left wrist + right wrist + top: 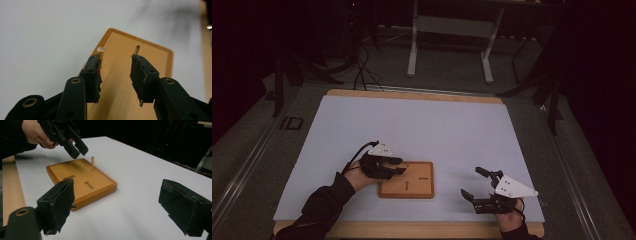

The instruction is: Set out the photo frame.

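Observation:
A flat wooden board (417,187) lies on the white table near its front edge. A short wooden peg (92,163) stands upright near one corner of the board (82,180). The board's top also has two dark slots (88,185). My left gripper (402,166) hovers over the board's left side, open, nothing between its pads. In the left gripper view the peg (100,49) stands just past the tip of the left jaw, outside the gap of the gripper (115,60). My right gripper (471,181) rests to the right of the board, jaws wide open and empty (120,202).
The white table surface (422,125) stretches behind and beside the board, with a wooden rim (412,95) at the far edge. Beyond the table, on the dark floor, stand a metal desk frame (452,30) and cables (362,70).

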